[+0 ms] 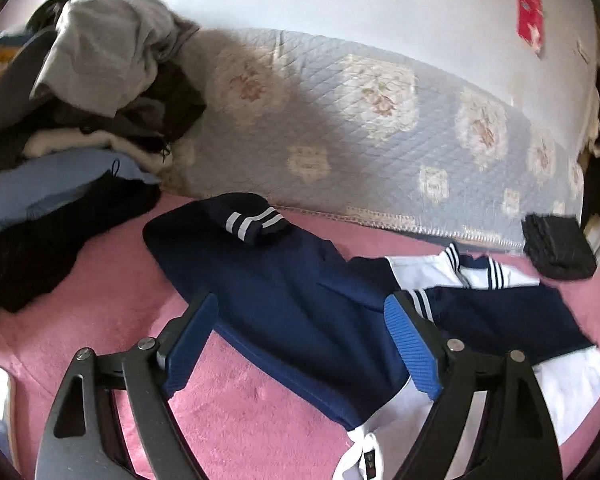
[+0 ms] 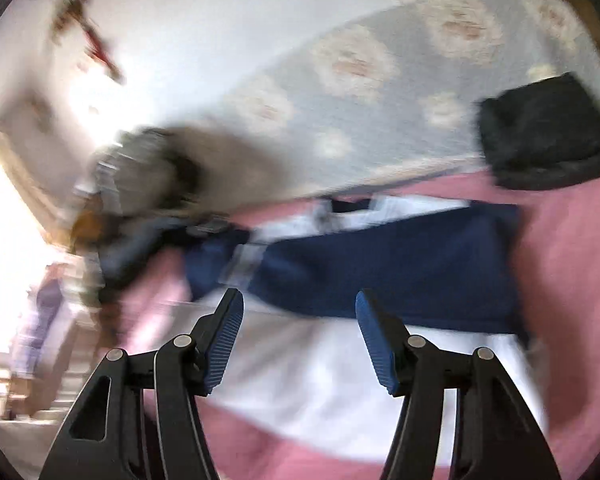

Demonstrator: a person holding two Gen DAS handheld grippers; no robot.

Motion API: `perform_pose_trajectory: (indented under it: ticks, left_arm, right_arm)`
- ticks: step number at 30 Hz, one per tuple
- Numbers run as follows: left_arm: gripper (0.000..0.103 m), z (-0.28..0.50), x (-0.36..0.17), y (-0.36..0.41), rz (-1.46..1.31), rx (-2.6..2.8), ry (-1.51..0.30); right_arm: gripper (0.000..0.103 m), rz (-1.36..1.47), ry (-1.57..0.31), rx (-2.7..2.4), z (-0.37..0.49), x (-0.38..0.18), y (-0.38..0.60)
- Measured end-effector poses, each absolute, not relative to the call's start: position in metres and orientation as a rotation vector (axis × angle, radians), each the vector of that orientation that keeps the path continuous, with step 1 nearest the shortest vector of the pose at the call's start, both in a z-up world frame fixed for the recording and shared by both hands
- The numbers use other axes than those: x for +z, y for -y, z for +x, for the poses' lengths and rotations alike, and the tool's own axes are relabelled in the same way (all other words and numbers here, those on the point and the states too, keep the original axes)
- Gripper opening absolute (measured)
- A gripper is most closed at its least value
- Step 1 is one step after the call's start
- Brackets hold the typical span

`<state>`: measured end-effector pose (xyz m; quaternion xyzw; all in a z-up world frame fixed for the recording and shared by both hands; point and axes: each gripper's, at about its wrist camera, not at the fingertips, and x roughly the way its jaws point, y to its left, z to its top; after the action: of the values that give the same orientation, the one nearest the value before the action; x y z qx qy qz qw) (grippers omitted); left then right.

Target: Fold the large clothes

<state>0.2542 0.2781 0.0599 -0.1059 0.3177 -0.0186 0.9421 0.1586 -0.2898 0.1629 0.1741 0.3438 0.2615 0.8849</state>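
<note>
Looking along both hand-held grippers, we see a navy and white jacket (image 1: 300, 304) lying on a pink blanket (image 1: 228, 412). In the left wrist view the jacket fills the centre and stretches toward 4 o'clock, with one striped cuff (image 1: 252, 220) folded up at about 12 o'clock of the garment and white panels at its lower edge. Our left gripper (image 1: 300, 340) hangs above it with the jaws spread wide and nothing between the blue pads. A heap of unfolded clothes (image 1: 100, 80) sits at 10 o'clock, and a small folded dark item (image 1: 558, 248) rests at 3 o'clock, both apart from the jacket. A quilted floral cover (image 1: 380, 120) runs behind, toward 1 o'clock.

The right wrist view is blurred. Our right gripper (image 2: 300, 340) is also parted, about half way, and holds nothing; the jacket (image 2: 400, 272) lies beyond its fingertips at 12 o'clock, with the dark item (image 2: 548, 132) at 2 o'clock.

We judge that a sleeve fold is done and both grippers are free between folds. The next move, as we read it, calls for lowering each gripper to an edge of the jacket, pinching one layer cleanly, and carrying it across without dragging the blanket along.
</note>
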Motion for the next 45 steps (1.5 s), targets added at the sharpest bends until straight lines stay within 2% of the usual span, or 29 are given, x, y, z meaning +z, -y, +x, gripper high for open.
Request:
perform_pose_trajectory:
  ticks: [3, 6, 9, 14, 15, 16, 19, 28, 29, 30, 31, 33, 41, 42, 43, 45]
  left_arm:
    - [0.084, 0.249, 0.061, -0.283, -0.275, -0.036, -0.630]
    - [0.084, 0.244, 0.063, -0.274, -0.259, -0.030, -0.632]
    - [0.084, 0.234, 0.071, -0.259, -0.210, -0.023, -0.605]
    - [0.086, 0.240, 0.077, -0.248, -0.174, -0.047, -0.591]
    - [0.092, 0.246, 0.073, -0.248, -0.171, -0.062, -0.610]
    - [0.093, 0.255, 0.066, -0.248, -0.153, -0.071, -0.649]
    - [0.093, 0.277, 0.053, -0.250, -0.107, -0.037, -0.711]
    - [0.091, 0.384, 0.014, -0.318, -0.455, 0.029, -0.804]
    - [0.090, 0.396, 0.009, -0.328, -0.496, 0.045, -0.804]
    - [0.080, 0.406, 0.004, -0.338, -0.533, 0.061, -0.806]
    - [0.062, 0.417, -0.001, -0.347, -0.563, 0.085, -0.822]
    - [0.046, 0.430, -0.009, -0.357, -0.570, 0.121, -0.854]
    - [0.047, 0.454, -0.040, -0.372, -0.679, 0.118, -0.905]
    - [0.044, 0.457, -0.043, -0.371, -0.688, 0.110, -0.908]
    - [0.024, 0.460, -0.043, -0.369, -0.683, 0.106, -0.924]
    - [0.016, 0.461, -0.030, -0.356, -0.571, 0.114, -0.948]
  right_arm:
    - [0.072, 0.213, -0.627, 0.424, 0.138, 0.182, 0.270]
    - [0.073, -0.059, -0.568, 0.080, 0.135, 0.161, 0.243]
    - [0.073, -0.160, -0.592, -0.056, 0.139, 0.122, 0.224]
    - [0.073, -0.018, -0.702, -0.014, 0.147, 0.076, 0.219]
    - [0.073, -0.040, -0.709, -0.046, 0.151, 0.069, 0.218]
    - [0.073, -0.078, -0.711, -0.080, 0.155, 0.061, 0.217]
    - [0.073, -0.140, -0.711, -0.142, 0.160, 0.045, 0.222]
    - [0.073, 0.118, -0.772, -0.020, 0.197, 0.014, 0.254]
    - [0.073, 0.147, -0.779, 0.014, 0.201, 0.007, 0.254]
    - [0.073, 0.143, -0.774, 0.005, 0.203, 0.004, 0.254]
    - [0.073, 0.118, -0.760, -0.006, 0.203, 0.000, 0.252]
    - [0.073, 0.096, -0.753, -0.005, 0.203, -0.004, 0.249]
    - [0.076, 0.115, -0.776, 0.024, 0.212, -0.007, 0.247]
    - [0.076, 0.106, -0.776, 0.021, 0.212, -0.007, 0.245]
    - [0.076, 0.103, -0.775, 0.020, 0.211, -0.007, 0.245]
    - [0.076, 0.120, -0.774, 0.028, 0.211, -0.007, 0.248]
